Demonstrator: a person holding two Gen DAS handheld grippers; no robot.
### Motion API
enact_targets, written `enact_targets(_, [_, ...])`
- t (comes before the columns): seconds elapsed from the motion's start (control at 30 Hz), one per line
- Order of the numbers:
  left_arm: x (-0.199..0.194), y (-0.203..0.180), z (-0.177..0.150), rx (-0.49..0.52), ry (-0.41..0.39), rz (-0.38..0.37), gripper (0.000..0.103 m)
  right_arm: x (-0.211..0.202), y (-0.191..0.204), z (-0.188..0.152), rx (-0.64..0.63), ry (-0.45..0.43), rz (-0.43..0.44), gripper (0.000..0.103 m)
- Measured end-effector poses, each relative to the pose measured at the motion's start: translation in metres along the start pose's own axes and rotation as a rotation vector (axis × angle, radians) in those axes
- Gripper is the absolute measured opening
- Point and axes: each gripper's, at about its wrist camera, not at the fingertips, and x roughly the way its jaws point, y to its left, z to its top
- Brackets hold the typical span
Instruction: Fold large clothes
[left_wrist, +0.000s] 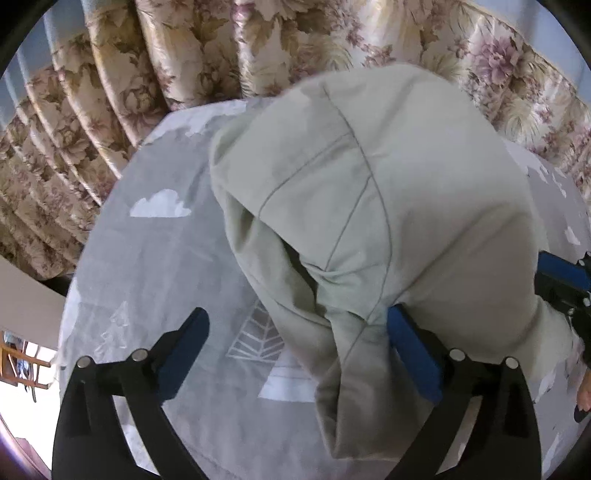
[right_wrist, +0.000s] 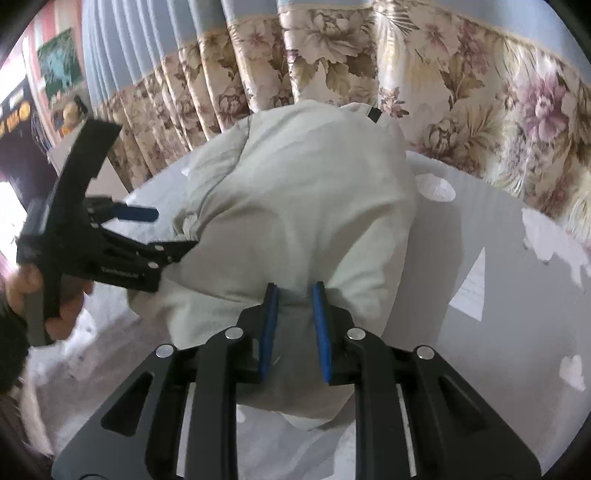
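Observation:
A large pale grey-green garment (left_wrist: 388, 192) with stitched seams hangs bunched above a bed sheet (left_wrist: 159, 258). My left gripper (left_wrist: 299, 321) is open, its jaws wide apart; cloth drapes between them and over the right blue pad (left_wrist: 410, 347). In the right wrist view my right gripper (right_wrist: 295, 291) is shut on a fold of the garment (right_wrist: 306, 192), its blue pads (right_wrist: 269, 325) pinching it. The left gripper (right_wrist: 166, 232) also shows there at the left, beside the garment's edge, held by a hand (right_wrist: 62, 306).
The light grey sheet with white cloud and tree prints (right_wrist: 498, 258) covers the bed. Floral curtains (left_wrist: 184, 66) hang right behind it. A doorway and wall pictures (right_wrist: 55, 66) lie at the far left. The right gripper's body (left_wrist: 565, 284) shows at the right edge.

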Motion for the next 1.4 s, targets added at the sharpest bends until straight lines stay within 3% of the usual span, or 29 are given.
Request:
enact_targets(0.03, [-0.006,0.000,0.000,0.003,-0.009,0.008,0.097,-0.005,-0.001,0.002,0.012,-0.006,0.014,0.021])
enact_targets(0.1, [-0.016,0.000,-0.001,0.001,-0.024,0.015,0.096,-0.019,-0.006,0.009,0.061,-0.045,0.034,0.046])
enact_targets(0.13, [-0.021,0.001,-0.001,-0.006,-0.029,0.013,0.096,-0.031,-0.011,0.013,0.091,-0.102,0.029,0.065])
enact_targets(0.17, [-0.024,0.001,-0.001,-0.010,-0.032,0.007,0.096,-0.037,-0.014,0.016,0.105,-0.134,0.023,0.074])
enact_targets(0.27, [-0.035,0.005,-0.001,-0.019,-0.063,0.009,0.097,-0.041,-0.023,0.022,0.144,-0.158,-0.006,0.082])
enact_targets(0.37, [-0.037,0.011,0.003,-0.037,-0.083,0.015,0.097,-0.032,-0.029,0.024,0.176,-0.136,-0.019,0.083])
enact_targets(0.5, [-0.022,0.024,0.008,-0.098,-0.065,-0.037,0.097,-0.020,-0.036,0.018,0.214,-0.113,-0.024,0.083])
enact_targets(0.67, [0.006,0.025,0.007,-0.135,-0.013,-0.165,0.097,-0.007,-0.045,0.013,0.257,-0.095,-0.004,0.084])
enact_targets(0.9, [0.021,0.024,0.020,-0.193,-0.012,-0.308,0.097,0.014,-0.063,0.004,0.371,-0.068,0.107,0.087])
enact_targets(1.03, [0.025,0.028,0.029,-0.226,-0.005,-0.401,0.097,0.024,-0.079,-0.003,0.463,-0.050,0.217,0.088])
enact_targets(1.17, [0.004,0.043,0.030,-0.284,-0.013,-0.522,0.097,0.021,-0.077,-0.003,0.457,-0.021,0.251,0.088])
enact_targets(1.27, [-0.012,0.033,0.037,-0.223,-0.055,-0.456,0.097,0.018,-0.069,0.002,0.404,-0.009,0.247,0.088])
enact_targets(1.4, [0.009,0.009,0.046,-0.135,0.017,-0.313,0.099,0.018,-0.061,0.002,0.354,0.002,0.226,0.087])
